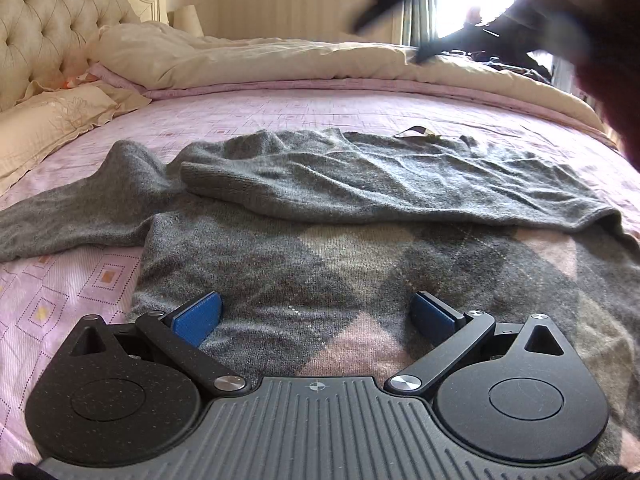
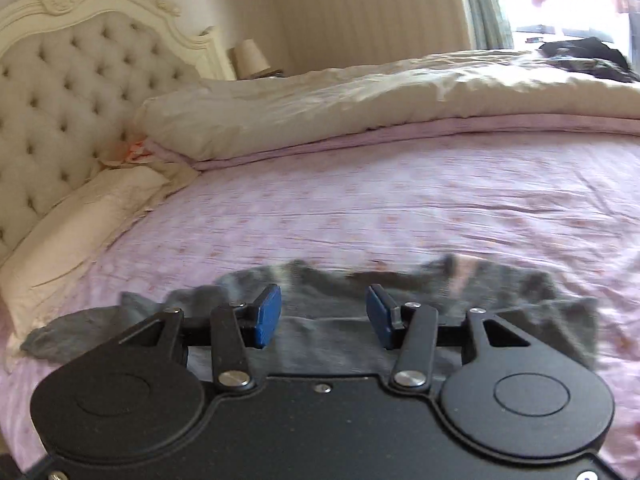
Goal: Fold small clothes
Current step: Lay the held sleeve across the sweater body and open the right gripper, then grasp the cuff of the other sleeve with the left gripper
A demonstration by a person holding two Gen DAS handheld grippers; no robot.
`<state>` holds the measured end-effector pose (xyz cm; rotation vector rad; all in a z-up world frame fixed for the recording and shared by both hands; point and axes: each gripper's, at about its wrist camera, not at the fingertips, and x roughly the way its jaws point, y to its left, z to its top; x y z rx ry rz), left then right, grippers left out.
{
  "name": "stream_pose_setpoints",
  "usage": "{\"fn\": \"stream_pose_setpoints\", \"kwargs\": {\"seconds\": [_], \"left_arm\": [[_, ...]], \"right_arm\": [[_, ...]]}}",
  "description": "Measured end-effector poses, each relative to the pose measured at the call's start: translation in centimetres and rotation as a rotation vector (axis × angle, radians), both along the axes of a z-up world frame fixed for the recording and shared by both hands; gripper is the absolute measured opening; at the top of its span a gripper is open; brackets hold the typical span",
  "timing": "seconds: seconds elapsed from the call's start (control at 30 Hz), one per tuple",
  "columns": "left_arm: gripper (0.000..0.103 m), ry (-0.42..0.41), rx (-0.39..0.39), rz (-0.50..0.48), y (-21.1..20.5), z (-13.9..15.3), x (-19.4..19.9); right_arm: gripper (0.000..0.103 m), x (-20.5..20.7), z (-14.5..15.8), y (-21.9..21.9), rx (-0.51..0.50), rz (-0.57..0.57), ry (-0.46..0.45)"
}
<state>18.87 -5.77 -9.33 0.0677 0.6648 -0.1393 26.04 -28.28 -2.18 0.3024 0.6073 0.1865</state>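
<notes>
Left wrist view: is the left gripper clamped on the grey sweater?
No, the left gripper stands open, its blue pads spread wide apart above the grey sweater, with nothing pinched between them.

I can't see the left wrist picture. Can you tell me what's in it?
A grey sweater with a diamond pattern lies spread on a pink bedsheet, one sleeve folded across it. The left tongs hang open just above it, holding nothing. Behind are a cream duvet and tufted headboard.

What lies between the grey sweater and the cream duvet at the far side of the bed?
Only bare pink patterned bedsheet separates the sweater from the duvet; both wrist views show it.
</notes>
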Motion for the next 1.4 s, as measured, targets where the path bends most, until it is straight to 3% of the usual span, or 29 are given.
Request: {"fn": "stream_pose_setpoints", "kwargs": {"seconds": [0.23,0.33,0.53,0.6,0.63,0.77,0.93,1.0,1.03,1.07,1.13,1.2,1.23,1.4], "left_arm": [[0.103,-0.001,0.001,0.000,0.0,0.0,0.0],[0.103,-0.002,0.001,-0.001,0.0,0.0,0.0],[0.103,-0.002,0.002,-0.001,0.0,0.0,0.0],[0.103,-0.002,0.003,-0.001,0.0,-0.1,0.0],[0.103,-0.002,0.003,-0.001,0.0,-0.1,0.0],[0.103,-0.002,0.002,-0.001,0.0,-0.1,0.0],[0.103,-0.002,0.002,-0.001,0.0,-0.1,0.0],[0.103,-0.002,0.001,-0.001,0.1,-0.1,0.1],[0.103,-0.001,0.001,-0.001,0.1,-0.1,0.1],[0.103,-0.001,0.002,-0.001,0.1,-0.1,0.1],[0.103,-0.002,0.004,-0.001,0.1,-0.1,0.1],[0.103,-0.002,0.004,-0.002,0.1,-0.1,0.1],[0.103,-0.002,0.004,-0.002,0.1,-0.1,0.1],[0.103,-0.001,0.005,-0.002,0.1,-0.1,0.1]], "right_arm": [[0.058,-2.0,-3.5,-10.7,0.017,-0.297,0.097],[0.058,-2.0,-4.3,-12.4,0.044,-0.324,0.120],[0.056,-0.4,-6.5,-11.4,0.059,-0.291,0.174],[0.044,0.1,-7.3,-10.9,0.059,-0.292,0.207],[0.011,0.3,-7.7,-10.7,0.062,-0.283,0.225],[0.012,-0.2,-6.8,-10.0,-0.069,-0.271,0.167],[0.012,0.3,-8.0,-11.5,-0.114,-0.291,0.220],[0.018,0.1,-8.1,-11.4,-0.123,-0.288,0.207],[0.033,-0.2,-7.8,-11.4,-0.109,-0.301,0.193],[0.038,-0.6,-7.3,-11.5,-0.094,-0.321,0.175],[0.038,-2.0,-6.0,-11.2,-0.080,-0.328,0.116],[0.048,-3.1,-5.2,-10.5,-0.083,-0.295,0.094],[0.053,-3.5,-5.2,-10.0,-0.086,-0.273,0.104],[0.054,-5.9,-7.8,-9.6,-0.185,-0.275,0.183]]}}
